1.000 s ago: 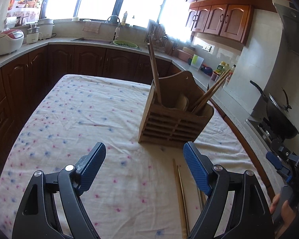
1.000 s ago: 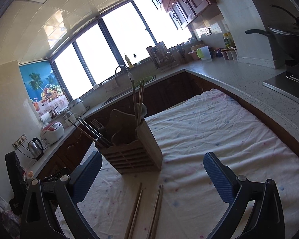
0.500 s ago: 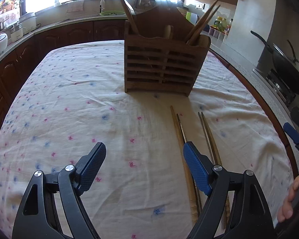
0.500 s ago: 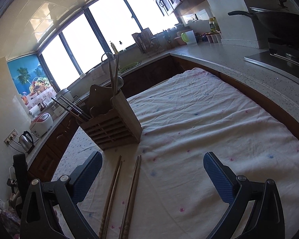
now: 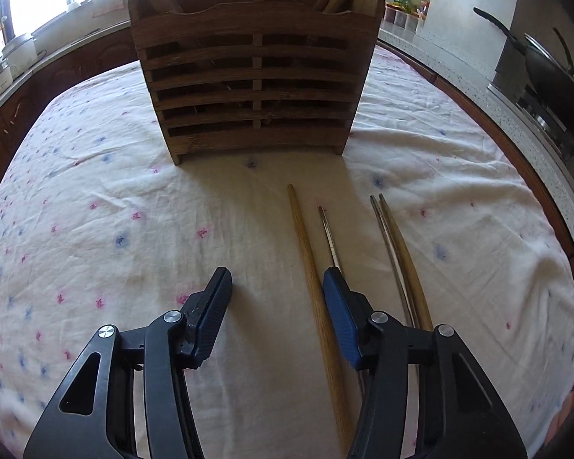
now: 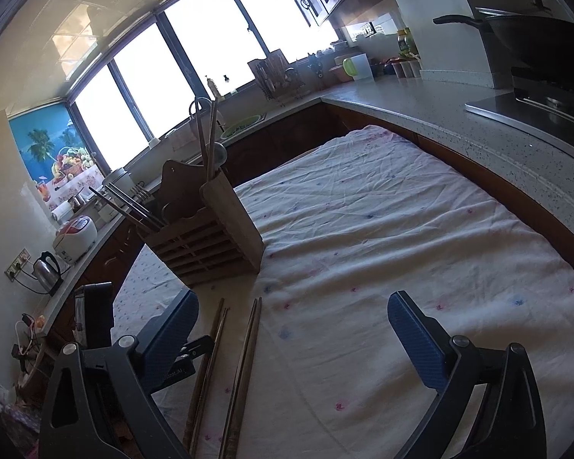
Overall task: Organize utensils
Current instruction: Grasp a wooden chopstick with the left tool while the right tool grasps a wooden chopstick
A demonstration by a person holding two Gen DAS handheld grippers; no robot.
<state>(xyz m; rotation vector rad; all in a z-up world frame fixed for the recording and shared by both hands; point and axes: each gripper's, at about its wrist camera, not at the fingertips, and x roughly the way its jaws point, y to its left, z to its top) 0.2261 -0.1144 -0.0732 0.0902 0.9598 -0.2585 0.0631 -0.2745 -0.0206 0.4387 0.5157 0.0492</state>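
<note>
A slatted wooden utensil holder (image 5: pixel 250 76) stands on the cloth-covered table (image 5: pixel 95 210) with chopsticks in its end slots; it also shows in the right wrist view (image 6: pixel 210 237). Several chopsticks lie on the cloth in front of it: a wooden one (image 5: pixel 309 267), a metal one (image 5: pixel 329 239) and a close pair (image 5: pixel 395 252). My left gripper (image 5: pixel 277 287) is open, low over the cloth, its right finger over the metal chopstick. My right gripper (image 6: pixel 292 329) is open and empty, above the loose chopsticks (image 6: pixel 244 363).
A counter wraps around the table, with a wok on the stove (image 5: pixel 554 88) at right, a sink and dish rack (image 6: pixel 271 76) under the windows, and a rice cooker (image 6: pixel 74 239) and kettle (image 6: pixel 47 271) at left. The table's right edge (image 5: pixel 547 199) is near.
My left gripper has dropped low and moved forward toward the holder and the loose chopsticks, and its jaws have narrowed. My right gripper has tilted down a little and stays wide open.
</note>
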